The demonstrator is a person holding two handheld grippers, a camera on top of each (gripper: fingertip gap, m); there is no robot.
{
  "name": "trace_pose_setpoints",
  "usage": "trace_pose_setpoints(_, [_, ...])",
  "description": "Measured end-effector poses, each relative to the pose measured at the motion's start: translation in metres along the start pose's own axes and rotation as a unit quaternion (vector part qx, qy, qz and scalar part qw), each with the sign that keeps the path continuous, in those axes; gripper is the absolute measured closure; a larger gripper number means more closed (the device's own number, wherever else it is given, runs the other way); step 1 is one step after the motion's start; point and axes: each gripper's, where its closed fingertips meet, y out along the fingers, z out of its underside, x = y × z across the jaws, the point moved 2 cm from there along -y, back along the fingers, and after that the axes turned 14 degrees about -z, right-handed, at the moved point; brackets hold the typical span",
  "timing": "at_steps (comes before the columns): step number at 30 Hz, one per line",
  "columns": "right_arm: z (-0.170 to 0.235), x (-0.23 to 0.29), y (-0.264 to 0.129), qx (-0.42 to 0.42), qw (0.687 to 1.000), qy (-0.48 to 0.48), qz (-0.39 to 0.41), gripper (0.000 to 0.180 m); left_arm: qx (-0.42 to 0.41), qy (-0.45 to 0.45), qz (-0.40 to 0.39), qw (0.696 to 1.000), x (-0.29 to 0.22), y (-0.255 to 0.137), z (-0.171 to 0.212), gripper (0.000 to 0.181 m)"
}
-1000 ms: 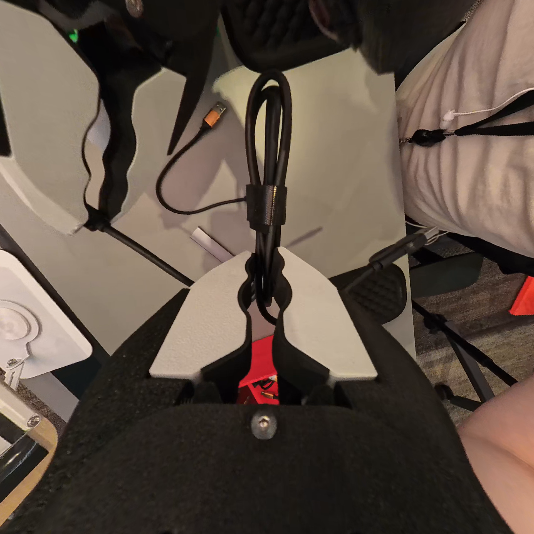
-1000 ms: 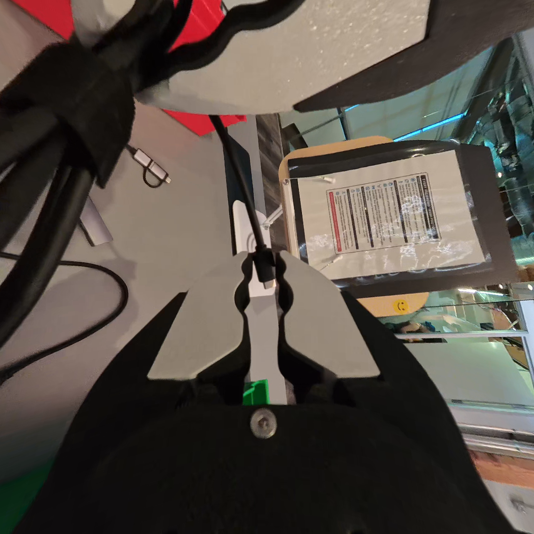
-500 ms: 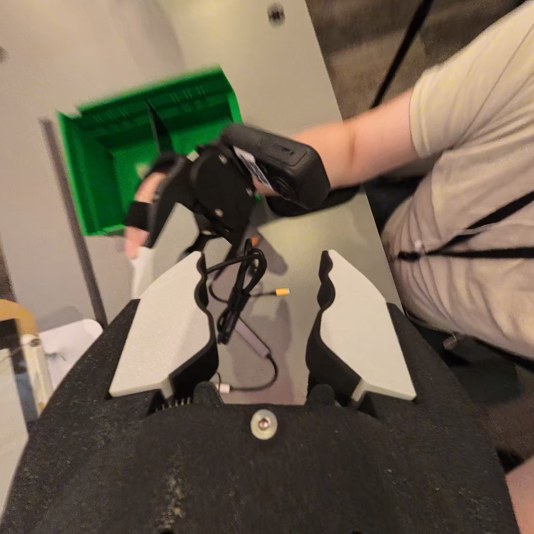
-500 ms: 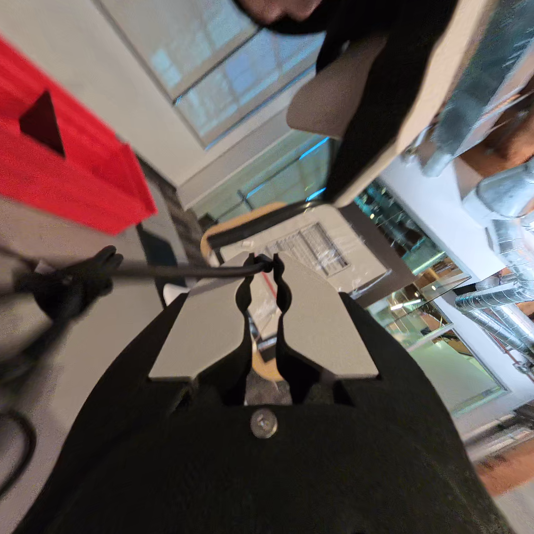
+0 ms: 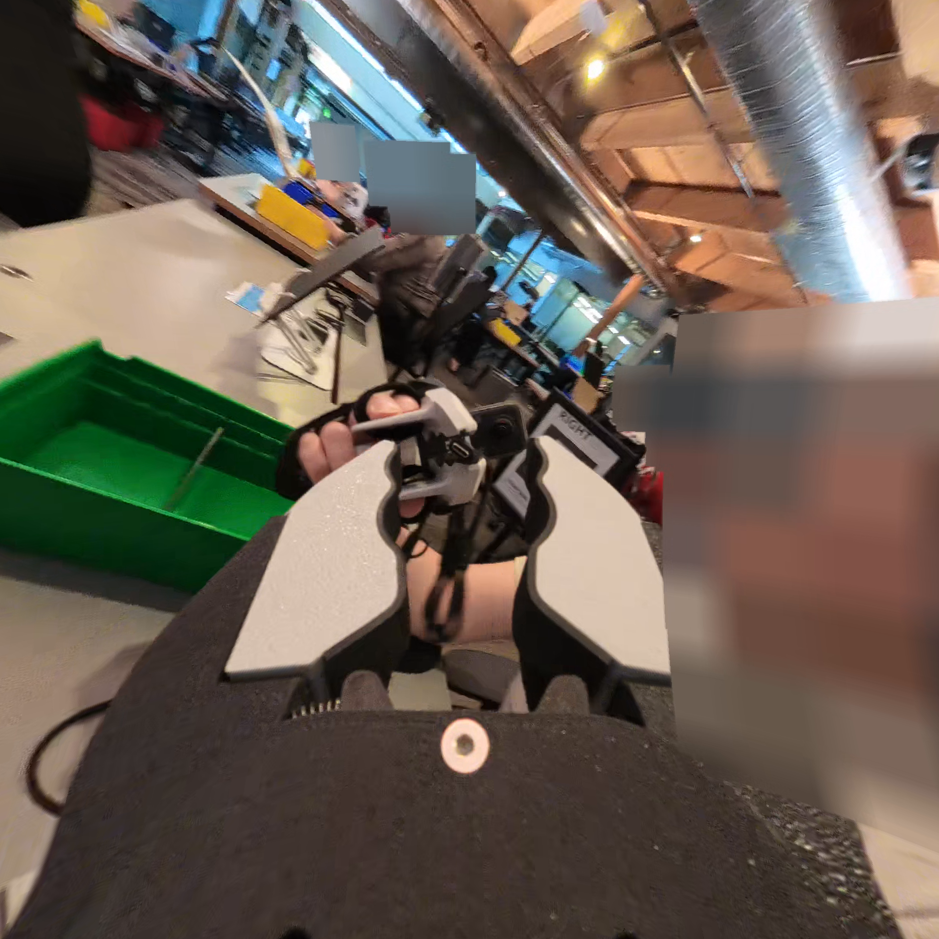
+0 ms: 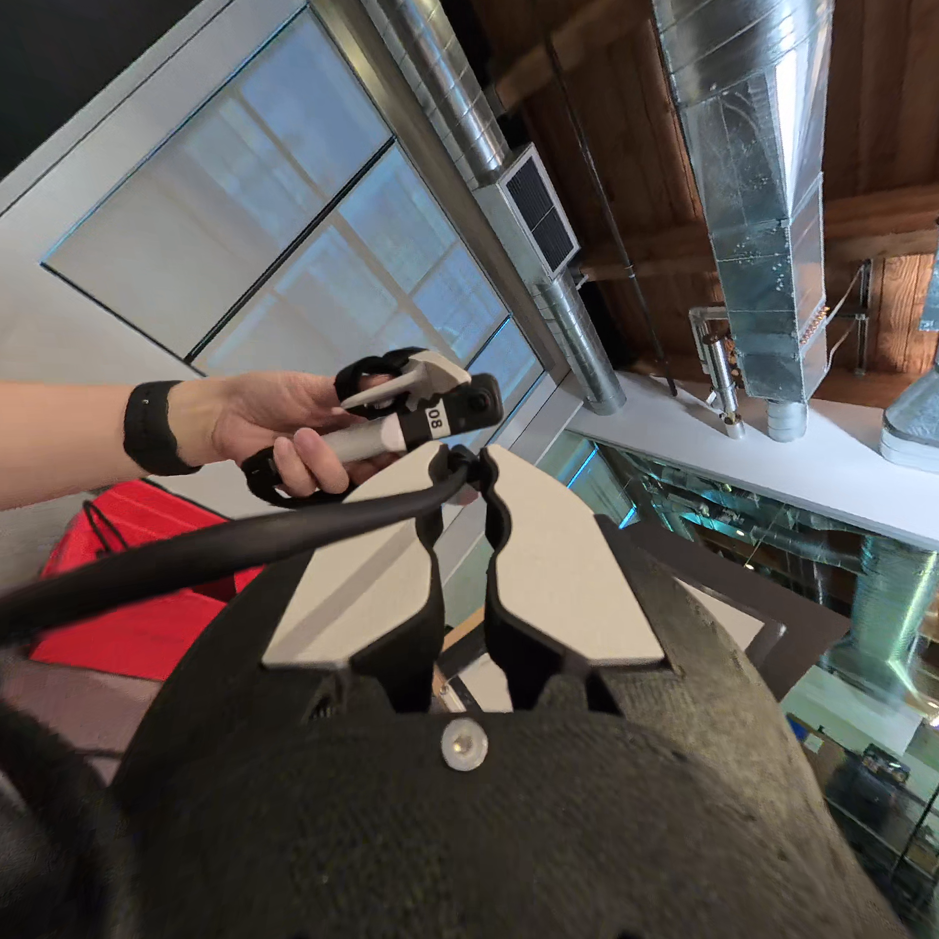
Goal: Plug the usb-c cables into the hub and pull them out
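Observation:
My left gripper (image 5: 463,452) is open and empty, lifted off the table and tilted up. Straight ahead between its fingers, a hand holds my right gripper (image 5: 454,447) facing it. The right gripper is shut on a black usb-c cable, whose plug end (image 5: 460,450) points at the left camera. The strapped cable bundle (image 5: 446,594) hangs below it. In the right wrist view, my right gripper (image 6: 463,470) pinches the cable (image 6: 213,538) at its tips, and the cable runs off to the left. The left gripper's handle (image 6: 401,421) and hand show just beyond. The hub is not in view.
A green bin (image 5: 101,457) stands on the grey table (image 5: 127,284) to the left. A thin black cable loop (image 5: 43,762) lies at the lower left. A red bin (image 6: 127,584) shows in the right wrist view. Both cameras point up at windows, ducts and ceiling. Only a small space, under 4 cm, lies between the two pairs of fingers.
My left gripper let go of the cable bundle and opened. Both grippers swung up off the table and now face each other. The right gripper kept its hold on the cable.

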Motion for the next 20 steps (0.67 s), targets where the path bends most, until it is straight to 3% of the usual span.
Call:
trace_pose_setpoints(6, [0.012,0.008,0.003,0.048,0.998,-0.031,-0.024,0.167,0.025,-0.023,0.045,0.998,0.004,0.014,0.031,0.141])
trace_pose_setpoints(10, [0.020,0.016,0.008,0.071,0.996,-0.040,-0.044,0.167,0.028,0.004,0.004,1.000,0.014,0.017,0.041,0.146])
trace_pose_setpoints(14, [0.029,0.024,0.013,0.092,0.992,-0.042,-0.069,0.167,0.017,0.007,0.010,1.000,0.019,0.011,0.046,0.170])
trace_pose_setpoints(20, [0.048,0.030,0.015,0.115,0.989,-0.032,-0.082,0.166,0.012,0.003,0.011,1.000,0.036,0.005,0.052,0.172])
